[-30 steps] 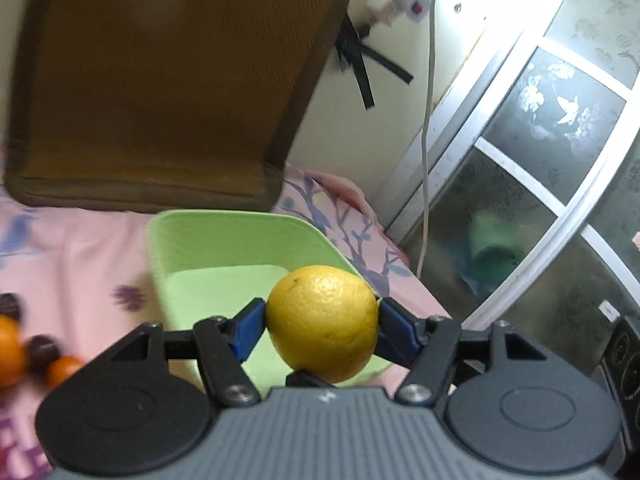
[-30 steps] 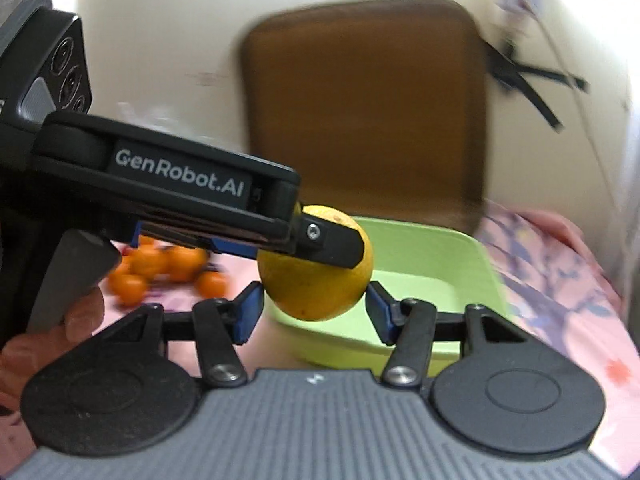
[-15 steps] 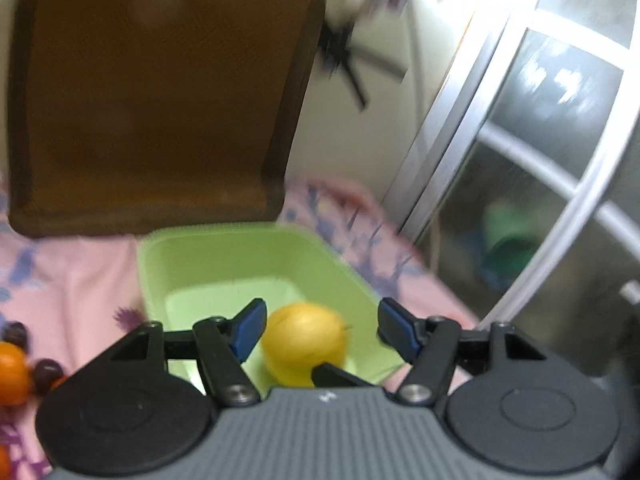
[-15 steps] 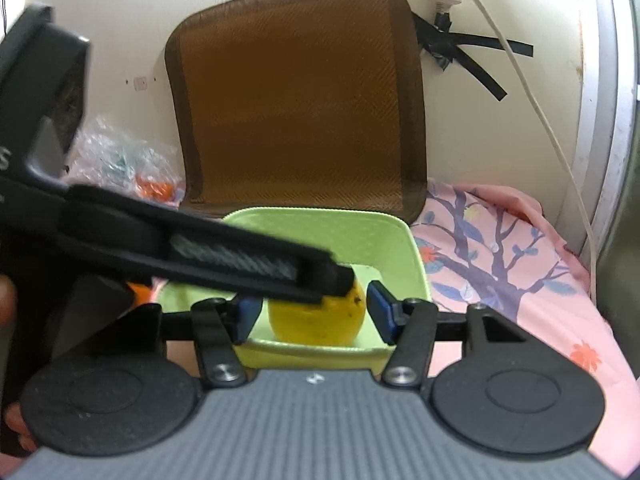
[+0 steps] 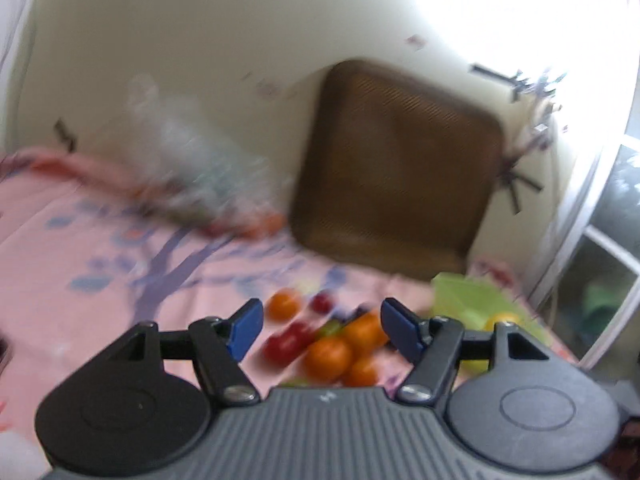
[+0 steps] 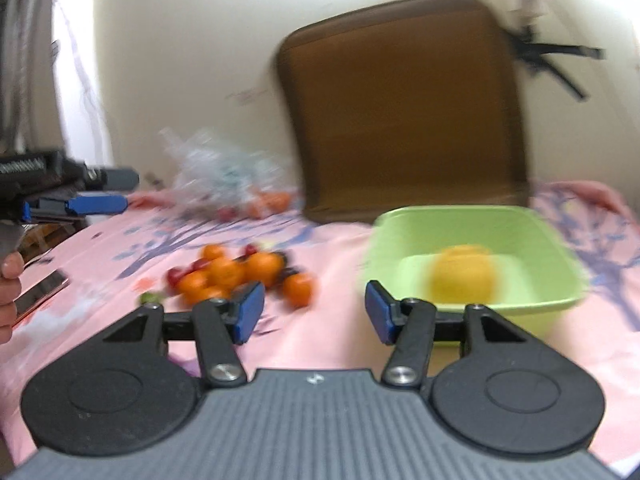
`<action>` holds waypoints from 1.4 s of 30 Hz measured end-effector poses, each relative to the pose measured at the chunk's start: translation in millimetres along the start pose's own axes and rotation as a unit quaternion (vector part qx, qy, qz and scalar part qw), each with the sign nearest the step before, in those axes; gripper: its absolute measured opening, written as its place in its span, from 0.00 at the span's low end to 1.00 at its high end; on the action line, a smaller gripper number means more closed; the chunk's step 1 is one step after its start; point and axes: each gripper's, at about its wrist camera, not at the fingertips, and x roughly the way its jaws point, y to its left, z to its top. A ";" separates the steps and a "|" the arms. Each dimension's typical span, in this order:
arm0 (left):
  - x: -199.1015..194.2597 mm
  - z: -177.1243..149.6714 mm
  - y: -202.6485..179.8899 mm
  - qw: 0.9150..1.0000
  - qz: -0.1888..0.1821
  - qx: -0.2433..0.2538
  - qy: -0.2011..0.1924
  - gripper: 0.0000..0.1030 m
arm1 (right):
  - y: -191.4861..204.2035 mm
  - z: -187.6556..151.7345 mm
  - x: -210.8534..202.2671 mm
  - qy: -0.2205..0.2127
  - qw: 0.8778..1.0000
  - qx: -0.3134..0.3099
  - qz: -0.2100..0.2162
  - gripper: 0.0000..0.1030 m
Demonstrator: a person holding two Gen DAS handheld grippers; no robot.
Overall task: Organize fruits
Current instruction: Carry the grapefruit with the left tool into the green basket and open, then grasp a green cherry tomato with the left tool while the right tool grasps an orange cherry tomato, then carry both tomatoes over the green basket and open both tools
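Note:
A yellow lemon lies inside the green basin on the pink cloth; both also show in the left wrist view, the lemon and the basin. A pile of oranges and small red fruits lies left of the basin. My left gripper is open and empty, above the oranges. It also appears at the far left of the right wrist view. My right gripper is open and empty, between the pile and the basin. Both views are blurred.
A brown cushion leans on the wall behind the basin. A clear plastic bag with more fruit lies at the back left. A flat dark object lies near the cloth's left edge. A glass door stands right.
The left gripper opened and let the lemon drop into the basin, then swung left toward the fruit pile. The right gripper drew back and turned left.

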 end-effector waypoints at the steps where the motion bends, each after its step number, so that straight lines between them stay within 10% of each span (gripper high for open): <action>1: 0.7 -4.0 3.8 1.000 0.006 0.000 0.006 0.64 | 10.3 -1.6 6.0 0.009 1.000 -0.008 0.006 0.48; 9: 31.3 -34.1 5.5 0.998 0.012 0.035 0.048 0.62 | 57.7 1.8 60.5 0.066 0.996 -0.037 0.041 0.48; 20: 48.7 -53.6 1.4 0.996 0.000 0.047 0.070 0.29 | 65.5 1.8 103.2 0.105 0.992 -0.065 0.035 0.33; 27: 40.6 -65.0 -40.9 0.990 -0.092 0.055 0.086 0.29 | 53.4 -11.3 53.1 0.086 0.994 -0.056 0.036 0.33; 37: 76.0 -94.9 -142.7 0.959 -0.195 0.125 0.162 0.29 | -5.0 -53.3 -40.8 0.061 0.996 -0.017 -0.069 0.33; 42: 99.6 -63.9 -167.5 0.967 -0.186 0.112 0.136 0.29 | -39.5 -44.5 -60.7 0.017 0.994 0.004 -0.107 0.33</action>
